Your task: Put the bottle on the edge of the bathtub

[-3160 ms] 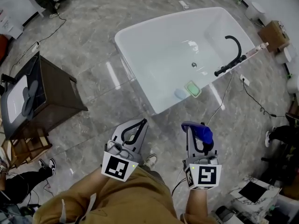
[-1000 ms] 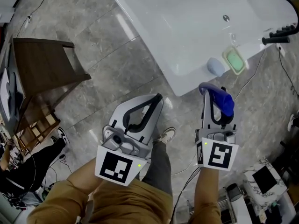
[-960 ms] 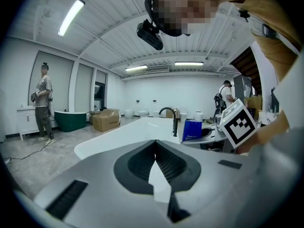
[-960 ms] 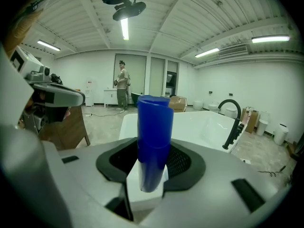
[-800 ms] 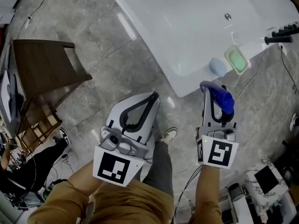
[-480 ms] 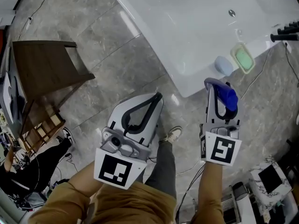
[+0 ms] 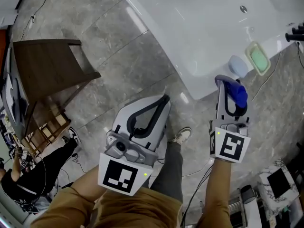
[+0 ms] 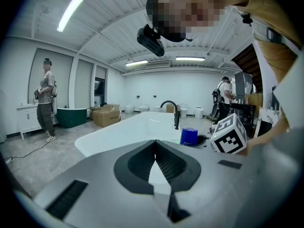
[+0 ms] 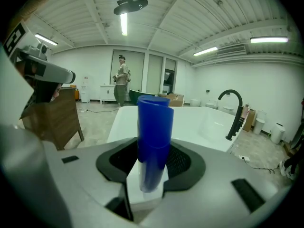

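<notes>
While I am looking steeply down at the grey stone floor [image 7: 118, 56], I am clenching my right gripper [image 7: 228, 82] on the blue bottle [image 7: 238, 96]. It is showing at the right of the head view, just below the near corner of the white bathtub [image 7: 190, 32]. In the right gripper view the bottle is standing upright between my two jaws. The dark pads [image 9: 183, 163] are pinching its lower part, and its top is rising above them in the middle of the frame. I am holding it in the air beside the tub wall, and it is not resting on the rim.

On that rim, in the upper right of the head view, a green soap dish [image 7: 260, 58] is lying with a pale blue rounded lump [image 7: 237, 65] just beside it. A black curved tap [image 9: 233, 109] is standing at the right of the right gripper view.

My left gripper [image 7: 164, 99] is reaching into the lower middle of the head view, its jaws pressing together at the tips with nothing between them. A brown wooden stool [image 7: 47, 65] is sitting at the upper left, well apart from the tub. My shoe [image 7: 181, 136] is peeking out between the two grippers.
</notes>
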The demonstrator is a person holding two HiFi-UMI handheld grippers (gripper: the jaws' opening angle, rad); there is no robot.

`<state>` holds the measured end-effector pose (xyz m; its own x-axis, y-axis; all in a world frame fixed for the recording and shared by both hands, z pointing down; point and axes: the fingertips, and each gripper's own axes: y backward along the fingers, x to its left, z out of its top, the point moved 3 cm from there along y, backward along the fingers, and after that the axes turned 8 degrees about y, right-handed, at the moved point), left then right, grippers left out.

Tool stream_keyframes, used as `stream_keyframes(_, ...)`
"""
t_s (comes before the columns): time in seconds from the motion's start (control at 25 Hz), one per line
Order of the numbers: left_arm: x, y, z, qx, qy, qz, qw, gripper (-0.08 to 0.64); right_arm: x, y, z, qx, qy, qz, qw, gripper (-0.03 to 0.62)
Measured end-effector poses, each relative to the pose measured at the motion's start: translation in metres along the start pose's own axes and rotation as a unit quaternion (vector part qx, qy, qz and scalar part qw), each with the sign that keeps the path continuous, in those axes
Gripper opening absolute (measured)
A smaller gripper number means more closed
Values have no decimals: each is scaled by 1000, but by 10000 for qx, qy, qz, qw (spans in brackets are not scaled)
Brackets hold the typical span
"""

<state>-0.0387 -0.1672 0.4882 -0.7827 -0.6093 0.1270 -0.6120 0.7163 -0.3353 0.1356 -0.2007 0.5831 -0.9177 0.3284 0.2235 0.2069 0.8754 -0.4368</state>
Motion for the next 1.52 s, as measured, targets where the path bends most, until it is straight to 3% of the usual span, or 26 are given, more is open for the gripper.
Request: stream_keyframes(1.52,6,-16,-14,131,115,101,9998,8,1,-15,-15,-203,-164,30,9997,167)
